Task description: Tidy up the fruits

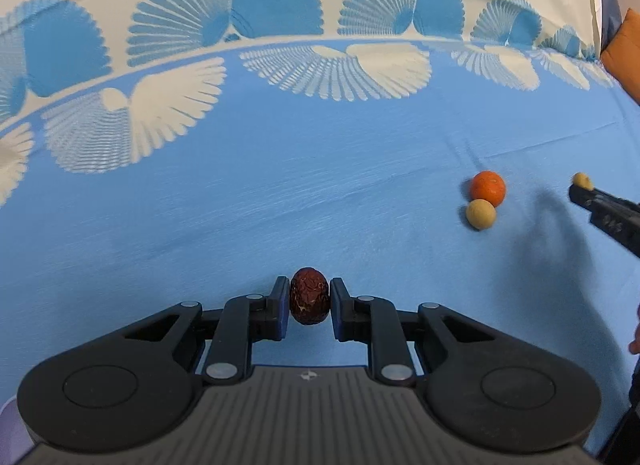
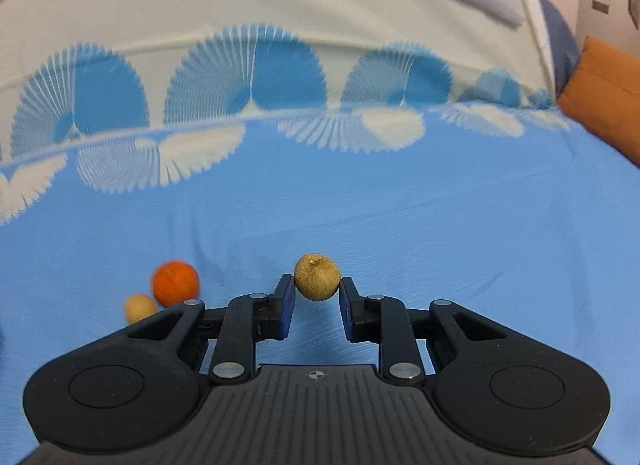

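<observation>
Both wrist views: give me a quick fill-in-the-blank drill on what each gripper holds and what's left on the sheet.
1. The left gripper is shut on a wrinkled dark ____ fruit.
2. The right gripper is shut on a ____ longan.
3. On the blue bedsheet, a second tan longan touches the ____.
4. An orange ____ lies at the far right.

Missing words: red; tan; tangerine; cushion
</observation>
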A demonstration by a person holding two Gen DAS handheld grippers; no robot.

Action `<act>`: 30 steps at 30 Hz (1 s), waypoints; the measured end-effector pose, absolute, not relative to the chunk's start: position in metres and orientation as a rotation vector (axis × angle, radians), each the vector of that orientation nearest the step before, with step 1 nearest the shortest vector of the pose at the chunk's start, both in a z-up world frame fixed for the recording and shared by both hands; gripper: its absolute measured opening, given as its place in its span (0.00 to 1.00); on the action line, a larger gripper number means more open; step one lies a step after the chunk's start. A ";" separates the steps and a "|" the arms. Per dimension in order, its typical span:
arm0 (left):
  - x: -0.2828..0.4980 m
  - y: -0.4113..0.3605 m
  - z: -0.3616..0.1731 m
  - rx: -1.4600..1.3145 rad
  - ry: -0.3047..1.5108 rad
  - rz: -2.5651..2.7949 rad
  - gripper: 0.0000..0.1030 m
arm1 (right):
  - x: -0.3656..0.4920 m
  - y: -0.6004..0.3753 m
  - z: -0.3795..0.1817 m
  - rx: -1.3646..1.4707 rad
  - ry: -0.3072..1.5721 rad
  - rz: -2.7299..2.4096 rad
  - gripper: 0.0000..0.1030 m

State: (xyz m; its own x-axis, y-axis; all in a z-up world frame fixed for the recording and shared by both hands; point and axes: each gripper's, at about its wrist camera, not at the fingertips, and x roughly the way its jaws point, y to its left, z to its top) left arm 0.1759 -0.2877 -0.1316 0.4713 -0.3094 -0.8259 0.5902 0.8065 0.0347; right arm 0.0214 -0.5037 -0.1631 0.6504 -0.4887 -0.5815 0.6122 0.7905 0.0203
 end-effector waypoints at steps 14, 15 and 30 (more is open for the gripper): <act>0.100 -0.192 -0.026 0.245 0.831 -0.487 0.22 | -0.055 -0.399 -0.052 0.168 0.426 -0.444 0.25; 0.093 -0.181 -0.019 0.244 0.827 -0.469 0.22 | -0.059 -0.390 -0.045 0.165 0.414 -0.424 0.25; -0.009 -0.054 0.025 0.143 0.823 -0.375 0.22 | -0.132 -0.234 -0.007 0.093 0.448 -0.081 0.25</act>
State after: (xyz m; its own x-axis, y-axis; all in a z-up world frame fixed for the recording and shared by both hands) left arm -0.0087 -0.0544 0.0254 0.6192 -0.2699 -0.7374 0.3792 0.9251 -0.0202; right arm -0.1316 -0.2339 -0.0073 0.8981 -0.0576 -0.4360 0.0985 0.9925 0.0718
